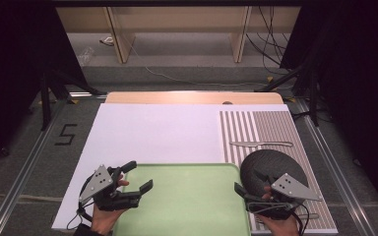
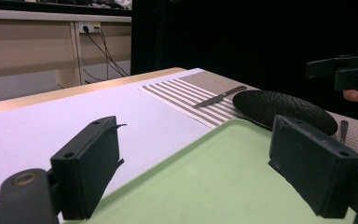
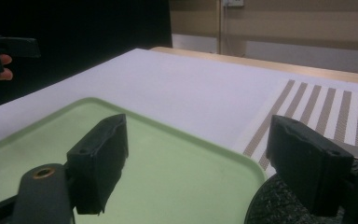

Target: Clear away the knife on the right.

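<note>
Tray (image 1: 187, 206): pale green, lying flat at the near edge of the white sheet, bare inside; judged to be the thing in hand, since both grippers flank it.
Left gripper (image 1: 138, 177): at nine o'clock of the tray, over its left rim; jaws stand wide apart with nothing between them, as the left gripper view shows, with the green rim passing under the gap.
Right gripper (image 1: 241, 192): at three o'clock of the tray, over the seam between tray and plate; jaws spread wide and empty, one above the green surface, the other above the plate's edge in the right gripper view.
Plate (image 1: 270, 169): dark, round, textured, on the striped mat, just beside the tray's right rim.
Knife (image 1: 262, 143): on the mat at twelve o'clock of the plate, apart from it, untouched.
Striped mat (image 1: 256, 128): covers the right part of the table, at three o'clock of the white sheet (image 1: 157, 132).
Done: judging by the layout, nothing gripped or loaded.
Left: by the look of it, every grasp and placement remains; the plate seems likeliest first.
</note>
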### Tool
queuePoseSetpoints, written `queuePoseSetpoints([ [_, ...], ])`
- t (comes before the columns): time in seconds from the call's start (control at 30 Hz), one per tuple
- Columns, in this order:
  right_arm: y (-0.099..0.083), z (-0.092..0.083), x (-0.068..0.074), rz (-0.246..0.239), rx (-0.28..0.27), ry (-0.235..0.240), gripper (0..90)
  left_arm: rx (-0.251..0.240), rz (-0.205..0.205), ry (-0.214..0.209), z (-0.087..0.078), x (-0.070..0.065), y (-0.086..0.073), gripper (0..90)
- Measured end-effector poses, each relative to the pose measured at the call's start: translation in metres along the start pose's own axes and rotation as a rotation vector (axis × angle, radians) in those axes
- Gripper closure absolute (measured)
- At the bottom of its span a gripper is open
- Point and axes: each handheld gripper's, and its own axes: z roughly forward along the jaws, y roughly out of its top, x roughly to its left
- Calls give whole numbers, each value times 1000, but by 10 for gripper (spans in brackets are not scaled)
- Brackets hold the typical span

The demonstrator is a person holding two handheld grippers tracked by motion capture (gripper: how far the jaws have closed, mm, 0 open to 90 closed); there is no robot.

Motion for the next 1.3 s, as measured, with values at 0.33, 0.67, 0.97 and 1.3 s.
queuePoseSetpoints([
  [0.33,1,1,0,-2,-1,0,219,-2,1,-1,0,0,0,157],
  [0.67,2,2,-1,-15,7,10,233,-11,2,-1,-1,-1,1,159],
  [0.97,7,1,-6,-39,8,-13,229,-13,7,-2,-1,-1,1,158],
  [1.3,14,-3,-22,-65,9,-64,229,-21,12,-3,-1,-1,0,158],
])
